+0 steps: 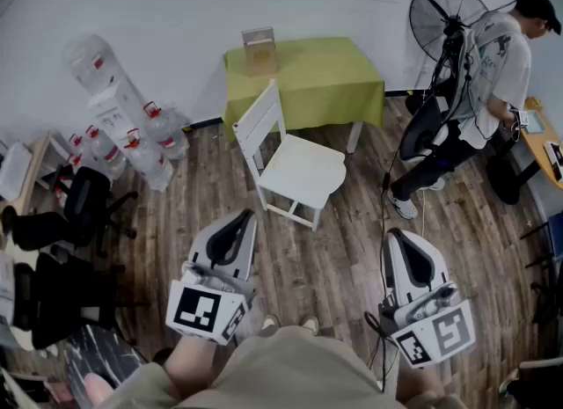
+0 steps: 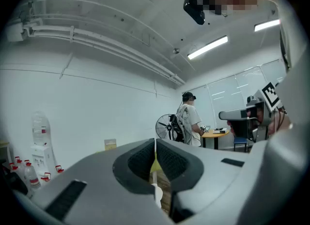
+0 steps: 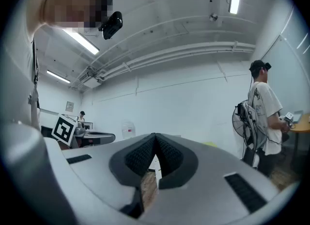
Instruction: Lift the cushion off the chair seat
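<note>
The person wears a khaki garment (image 1: pixel 290 370), and pale shoes (image 1: pixel 310 324) show just above it. To its left, the left gripper (image 1: pixel 248 215) is a smooth grey-white shell with black ribbed lining round its jaws and a cube (image 1: pixel 204 309) of black-and-white square markers at its rear. To its right, the right gripper (image 1: pixel 393 234) is built alike, with its own marker cube (image 1: pixel 437 335) and a thin black cable (image 1: pixel 373 321) looping beside it.

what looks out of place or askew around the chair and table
The white chair stands askew, its back turned to the green table and angled to its edge, not tucked in. Nothing looks spilled or broken.
</note>
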`<action>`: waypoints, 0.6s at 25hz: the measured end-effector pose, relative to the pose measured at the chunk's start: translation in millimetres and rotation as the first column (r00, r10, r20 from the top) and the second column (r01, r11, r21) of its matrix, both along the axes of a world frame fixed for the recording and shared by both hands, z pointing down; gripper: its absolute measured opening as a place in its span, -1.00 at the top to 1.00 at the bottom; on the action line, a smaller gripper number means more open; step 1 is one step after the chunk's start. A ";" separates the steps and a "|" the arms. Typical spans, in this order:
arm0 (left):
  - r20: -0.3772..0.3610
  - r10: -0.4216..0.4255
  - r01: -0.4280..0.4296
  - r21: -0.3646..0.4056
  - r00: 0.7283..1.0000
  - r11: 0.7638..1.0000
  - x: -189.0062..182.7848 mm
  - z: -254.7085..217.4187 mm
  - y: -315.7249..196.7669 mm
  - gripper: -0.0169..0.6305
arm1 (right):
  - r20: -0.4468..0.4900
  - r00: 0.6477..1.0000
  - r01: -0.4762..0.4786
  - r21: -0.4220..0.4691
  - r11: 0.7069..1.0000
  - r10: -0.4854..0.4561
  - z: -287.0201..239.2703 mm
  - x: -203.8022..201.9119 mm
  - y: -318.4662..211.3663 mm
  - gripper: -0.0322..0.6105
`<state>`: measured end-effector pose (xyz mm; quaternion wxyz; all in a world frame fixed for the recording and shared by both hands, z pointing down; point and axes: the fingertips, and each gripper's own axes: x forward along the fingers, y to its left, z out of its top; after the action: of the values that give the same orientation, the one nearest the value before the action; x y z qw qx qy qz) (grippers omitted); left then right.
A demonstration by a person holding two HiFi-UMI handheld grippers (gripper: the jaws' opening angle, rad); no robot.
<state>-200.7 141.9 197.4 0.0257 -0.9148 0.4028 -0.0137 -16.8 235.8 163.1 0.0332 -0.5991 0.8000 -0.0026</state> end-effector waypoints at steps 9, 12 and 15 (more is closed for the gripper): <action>0.024 0.014 -0.014 -0.010 1.000 1.000 25.2 3.1 8.9 0.86 | 0.032 0.999 0.019 0.000 1.000 -0.019 4.9 24.2 7.3 0.83; 0.035 0.009 -0.009 -0.010 0.999 1.000 32.9 5.5 12.5 0.86 | 0.040 0.999 0.025 0.000 1.000 -0.025 8.1 31.7 10.9 0.83; 0.033 0.006 -0.005 -0.012 0.999 1.000 39.4 4.9 17.5 0.86 | 0.039 0.999 0.031 0.001 1.000 -0.031 10.0 37.0 15.8 0.83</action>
<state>-161.3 159.4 202.3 0.0271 -0.9157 0.3998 -0.0311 20.1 251.7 173.0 0.0489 -0.5866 0.8083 -0.0147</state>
